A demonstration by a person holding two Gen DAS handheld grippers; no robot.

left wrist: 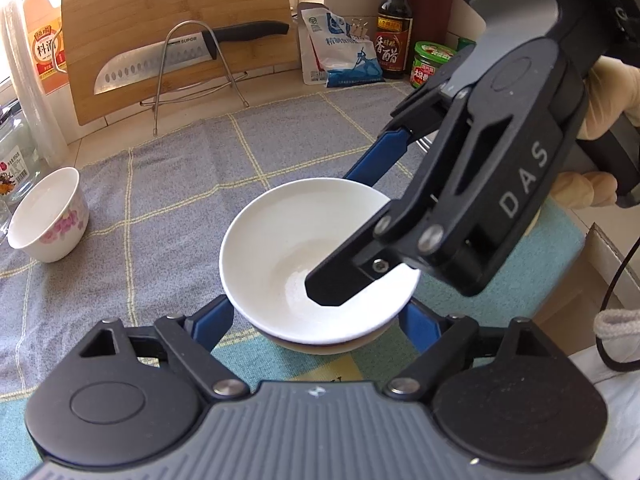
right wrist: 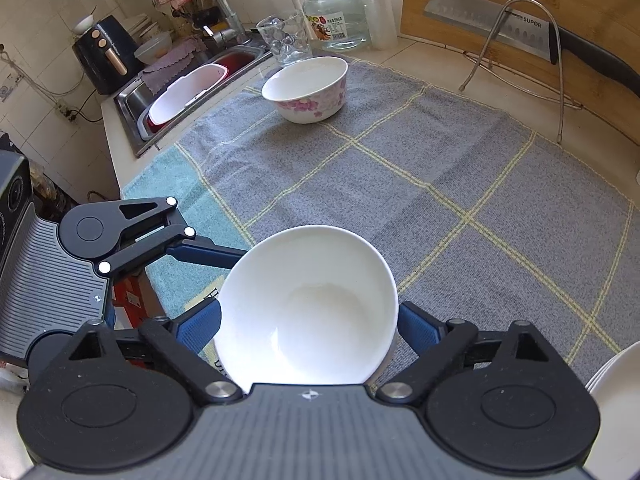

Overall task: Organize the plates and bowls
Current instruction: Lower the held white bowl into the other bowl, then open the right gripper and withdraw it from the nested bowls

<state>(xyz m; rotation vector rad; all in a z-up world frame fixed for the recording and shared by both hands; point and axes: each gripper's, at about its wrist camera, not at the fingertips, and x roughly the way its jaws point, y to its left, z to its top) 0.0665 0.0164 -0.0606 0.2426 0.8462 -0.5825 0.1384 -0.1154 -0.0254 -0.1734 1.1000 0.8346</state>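
**Glazed bowl on a loose stack, tools crowding it**

The white bowl (left wrist: 280, 248) sits at the near end of the cloth (right wrist: 440, 200), nested on a second bowl (left wrist: 320, 347) of which only a tan band shows below it. Both tools straddle it. The left tool (left wrist: 316, 320) has its fingers apart, one on each flank low down. The right tool (right wrist: 308, 324) is also spread wide, with the bowl between its fingers. You see no pad clearly pressing, though the tips are hidden by the bowl's wall.

Your main risk is a snag. If you pull either tool away at a slant, a finger can catch the flared rim and tip the top bowl off its seat. The two tools sit close together, so a hasty retreat can knock one against the other. The stack stands near the table's edge on the left, so a shove that way could send it over.

The bowl is smooth, glossy ceramic, round and shallow, with a thin rim. It is slippery, hard and brittle. The cloth is a soft, napped grey weave with pale yellow lines, so it damps small bumps but may bunch. A deeper flowered bowl (right wrist: 308, 88) stands well apart at the far end, and white plates (right wrist: 616, 392) lie at your right.
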